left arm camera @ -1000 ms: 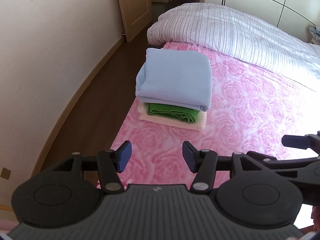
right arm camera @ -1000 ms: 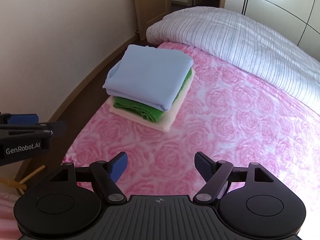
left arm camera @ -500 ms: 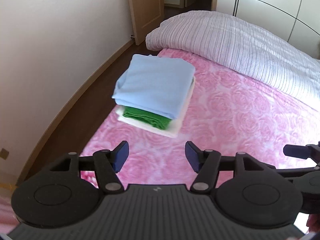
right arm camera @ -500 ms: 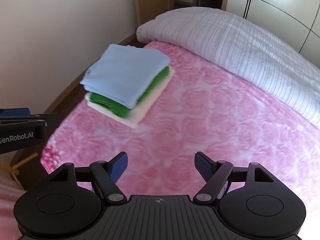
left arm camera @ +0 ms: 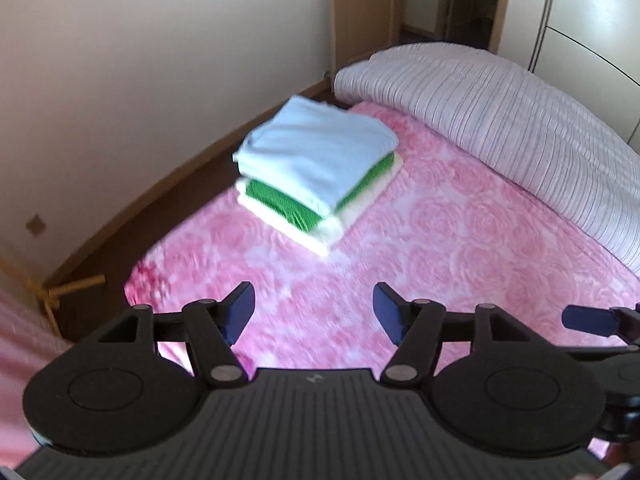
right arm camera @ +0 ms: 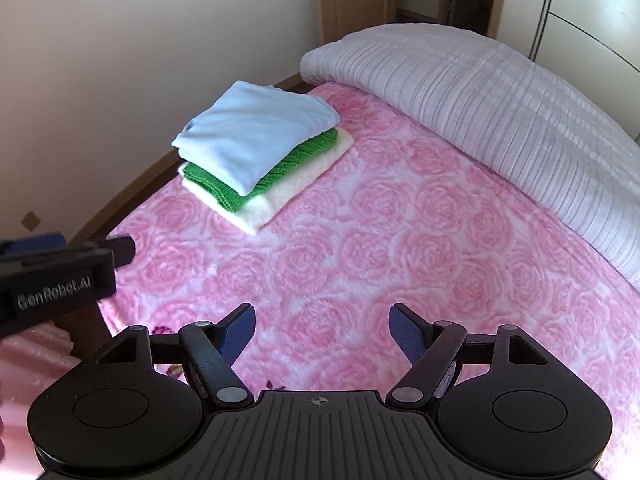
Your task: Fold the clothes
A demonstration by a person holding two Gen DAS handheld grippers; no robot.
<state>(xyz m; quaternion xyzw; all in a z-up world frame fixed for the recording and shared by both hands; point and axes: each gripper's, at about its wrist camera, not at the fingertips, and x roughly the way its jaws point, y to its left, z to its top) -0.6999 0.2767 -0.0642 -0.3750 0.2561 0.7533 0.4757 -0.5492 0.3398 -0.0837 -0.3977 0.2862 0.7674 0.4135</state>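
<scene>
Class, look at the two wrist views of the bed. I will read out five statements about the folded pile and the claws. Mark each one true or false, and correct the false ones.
1. The blue garment tops the pile. True.
2. The green knit lies at the bottom. False: it is in the middle, on the cream piece.
3. The pile sits on the striped duvet. False: it sits on the pink blanket.
4. The right claw holds nothing. True.
5. The left claw grips the blue garment. False: it is empty, opening.

Home bedroom: bed with rose blanket, striped duvet, wardrobe.
</scene>
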